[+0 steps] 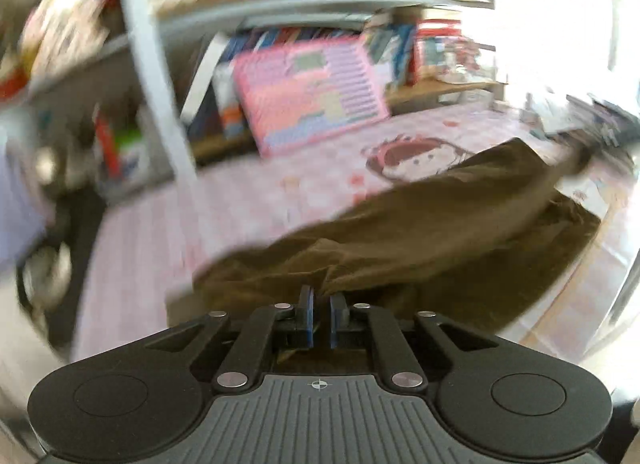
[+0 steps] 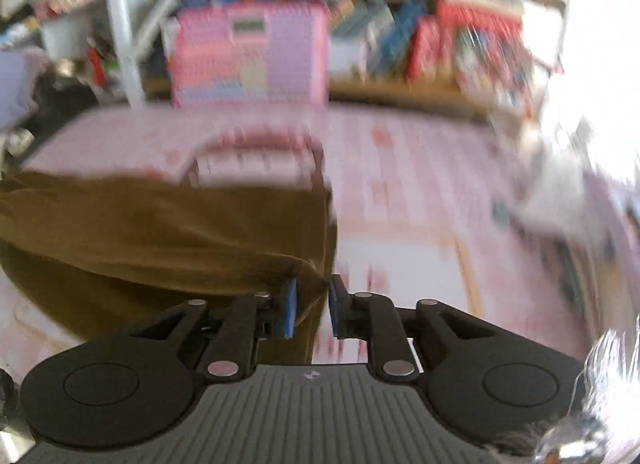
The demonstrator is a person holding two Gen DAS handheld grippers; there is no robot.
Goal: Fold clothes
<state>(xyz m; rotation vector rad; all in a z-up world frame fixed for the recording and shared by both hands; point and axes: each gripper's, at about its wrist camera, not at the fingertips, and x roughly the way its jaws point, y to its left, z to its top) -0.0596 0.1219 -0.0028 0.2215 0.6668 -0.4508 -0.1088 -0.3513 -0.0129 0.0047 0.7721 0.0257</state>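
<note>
An olive-brown garment [image 1: 420,232] lies stretched across a pink patterned sheet [image 1: 248,200]. My left gripper [image 1: 321,300] is shut on a bunched edge of it at the near side. In the right wrist view the same garment [image 2: 160,232] spreads to the left, and my right gripper [image 2: 313,294] is closed on a pinched corner of it, with the fabric between the blue pads [image 2: 291,306]. Both views are motion-blurred.
A shelf with books and a pink board [image 1: 308,92] stands behind the sheet; the board also shows in the right wrist view [image 2: 248,52]. A white post [image 1: 160,76] rises at the left. Cluttered items [image 2: 560,192] lie at the right.
</note>
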